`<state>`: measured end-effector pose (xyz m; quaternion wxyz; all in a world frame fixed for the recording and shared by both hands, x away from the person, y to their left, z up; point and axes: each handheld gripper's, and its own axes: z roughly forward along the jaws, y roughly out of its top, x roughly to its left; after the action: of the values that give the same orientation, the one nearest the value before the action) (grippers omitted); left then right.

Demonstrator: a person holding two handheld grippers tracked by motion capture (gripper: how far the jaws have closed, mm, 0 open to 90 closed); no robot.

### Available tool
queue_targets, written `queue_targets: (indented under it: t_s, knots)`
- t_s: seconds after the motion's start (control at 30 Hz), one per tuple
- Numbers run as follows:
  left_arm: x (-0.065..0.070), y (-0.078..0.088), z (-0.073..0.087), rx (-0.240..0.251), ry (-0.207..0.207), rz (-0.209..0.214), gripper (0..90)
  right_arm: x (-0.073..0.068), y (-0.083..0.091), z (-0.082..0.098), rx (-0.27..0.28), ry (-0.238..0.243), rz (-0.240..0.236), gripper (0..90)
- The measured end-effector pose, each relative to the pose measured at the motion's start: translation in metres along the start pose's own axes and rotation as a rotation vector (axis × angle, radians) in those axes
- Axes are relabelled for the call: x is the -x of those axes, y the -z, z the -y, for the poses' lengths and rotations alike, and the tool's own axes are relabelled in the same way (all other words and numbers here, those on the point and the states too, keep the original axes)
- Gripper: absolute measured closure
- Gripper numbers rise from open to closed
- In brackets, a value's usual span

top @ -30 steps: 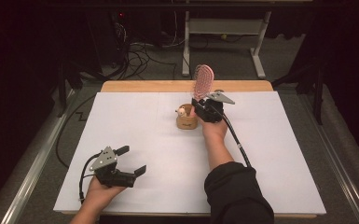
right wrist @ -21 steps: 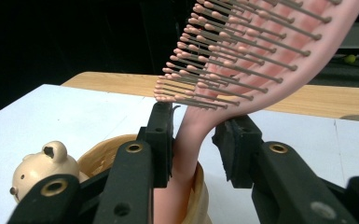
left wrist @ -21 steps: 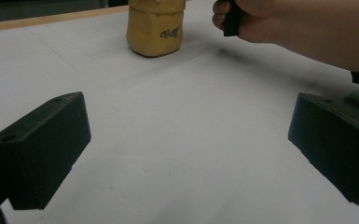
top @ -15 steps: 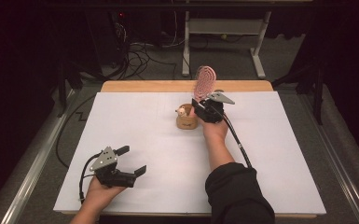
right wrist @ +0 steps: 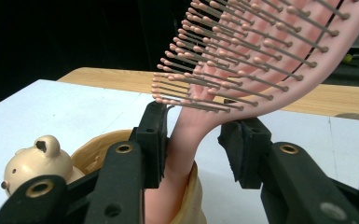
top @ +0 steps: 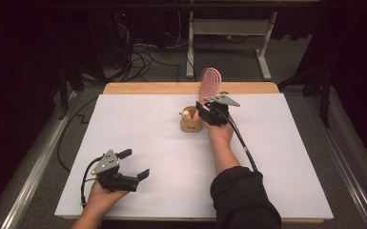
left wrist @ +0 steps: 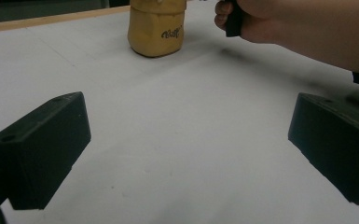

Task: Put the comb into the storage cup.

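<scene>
From the high view, the pink hairbrush [top: 209, 82] stands handle-down in the tan cup [top: 191, 124] near the white surface's [top: 286, 157] far edge, the right gripper [top: 208, 110] at its handle. The left gripper [top: 132, 163] waits by the near-left corner, jaws wide and empty, with bare sheet all around. In the left gripper view, the cup [left wrist: 156, 29] shows black writing. In the right gripper view, the jaws have just been opening: the left pad touches the brush handle [right wrist: 186, 135], the right stands clear. A bear figure [right wrist: 35, 164] sits on the cup's rim.
</scene>
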<state>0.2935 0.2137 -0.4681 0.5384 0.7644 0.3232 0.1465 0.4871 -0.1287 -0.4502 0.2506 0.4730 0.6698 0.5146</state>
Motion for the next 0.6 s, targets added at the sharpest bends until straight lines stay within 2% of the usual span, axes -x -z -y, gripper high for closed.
queue_targets:
  t_s: [0.4, 0.6]
  knots:
    - [-0.0016, -0.0001, 0.0, 0.005, 0.008, -0.004, 0.0, 0.0021, 0.0028, -0.002, -0.011, -0.004, -0.003, 55.1]
    - [-0.0019, -0.0001, -0.0001, 0.009, 0.01, -0.004, 0.0, 0.0011, 0.0042, -0.0014, -0.026, 0.01, -0.004, 51.2]
